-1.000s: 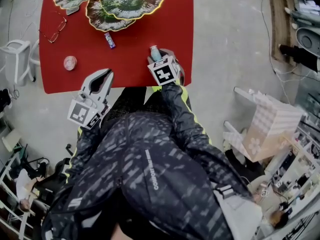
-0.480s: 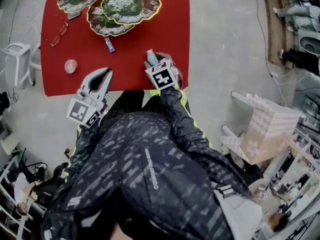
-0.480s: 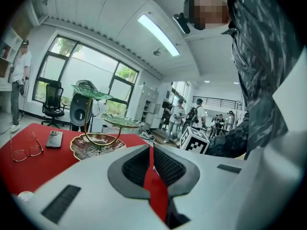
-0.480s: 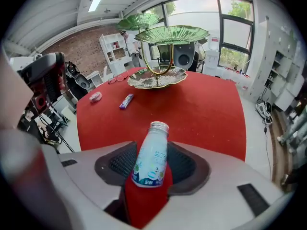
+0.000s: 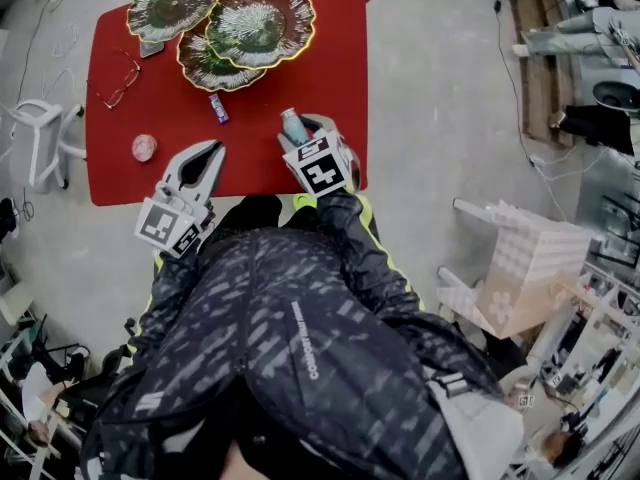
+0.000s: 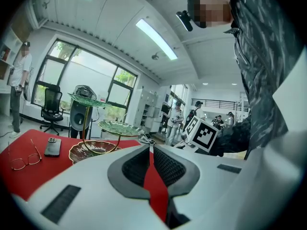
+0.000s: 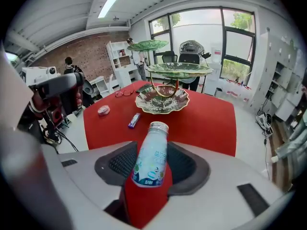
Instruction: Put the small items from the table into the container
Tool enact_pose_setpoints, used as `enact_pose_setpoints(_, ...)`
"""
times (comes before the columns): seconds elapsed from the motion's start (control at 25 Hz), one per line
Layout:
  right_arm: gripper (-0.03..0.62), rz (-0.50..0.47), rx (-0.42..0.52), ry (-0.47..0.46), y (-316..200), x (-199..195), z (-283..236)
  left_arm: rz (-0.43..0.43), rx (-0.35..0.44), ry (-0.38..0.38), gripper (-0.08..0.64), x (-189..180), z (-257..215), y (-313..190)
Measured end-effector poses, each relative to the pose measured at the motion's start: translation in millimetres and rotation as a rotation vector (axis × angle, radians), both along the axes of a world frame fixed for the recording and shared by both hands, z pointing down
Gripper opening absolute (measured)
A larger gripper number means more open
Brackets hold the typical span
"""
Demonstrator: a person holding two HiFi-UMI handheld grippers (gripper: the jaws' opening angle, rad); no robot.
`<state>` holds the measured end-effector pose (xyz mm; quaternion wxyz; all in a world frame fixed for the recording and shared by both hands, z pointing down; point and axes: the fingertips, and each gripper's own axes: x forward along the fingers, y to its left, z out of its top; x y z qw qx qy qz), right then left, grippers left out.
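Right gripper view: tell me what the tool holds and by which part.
The right tool holds a small bottle by its labelled lower body; the capped neck sticks out ahead.

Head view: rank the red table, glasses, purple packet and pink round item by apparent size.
1. red table, by far the largest
2. glasses, counting their whole outline
3. purple packet and pink round item: one long and narrow, the other round, and they look about alike, so they are not ranked against each other.

Pale bottle [image 7: 149, 162] (silver cap) clamped in the right gripper [image 7: 152, 148]; purple packet [image 5: 218, 109], perhaps candy, near the tiered dish [image 5: 260, 18].
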<state>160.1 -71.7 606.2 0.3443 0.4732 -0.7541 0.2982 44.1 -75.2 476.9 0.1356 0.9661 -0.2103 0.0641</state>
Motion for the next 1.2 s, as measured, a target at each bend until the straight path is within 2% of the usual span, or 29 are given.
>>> enact_pose_setpoints(0.68, 0.199, -0.027, 0.138, -0.015, -42, -24, -88, 0.007, 0.023, 0.049, 0.013, -12, -21, -21)
enact_pose_setpoints(1.2, 0.200, -0.043, 0.261, 0.033, -102, -35, -133, 0.016, 0.044, 0.069, 0.013, -38, -30, -47)
